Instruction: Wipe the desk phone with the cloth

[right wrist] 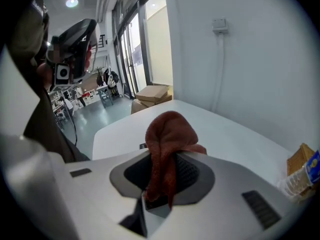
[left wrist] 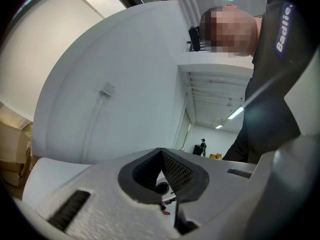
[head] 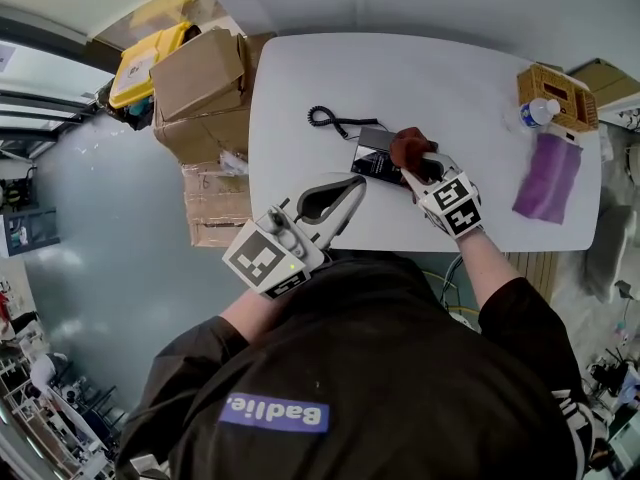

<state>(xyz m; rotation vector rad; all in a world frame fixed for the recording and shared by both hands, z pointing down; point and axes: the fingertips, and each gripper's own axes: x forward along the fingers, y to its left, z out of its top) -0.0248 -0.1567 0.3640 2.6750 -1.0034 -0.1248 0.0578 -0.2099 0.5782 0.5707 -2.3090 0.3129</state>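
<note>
Above the black plastic desk phone [head: 372, 164], right gripper [head: 425, 168] pinches the soft, limp rust-red cloth [head: 408, 146] mid-bunch, probably securely; left gripper [head: 350, 186] jaws together, empty.

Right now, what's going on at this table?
A person is working with two hand-held grippers. The right claw is clamped on a reddish-brown cloth, held at the desk phone on the white table. The left claw is shut and empty, near the table's front edge.
</note>
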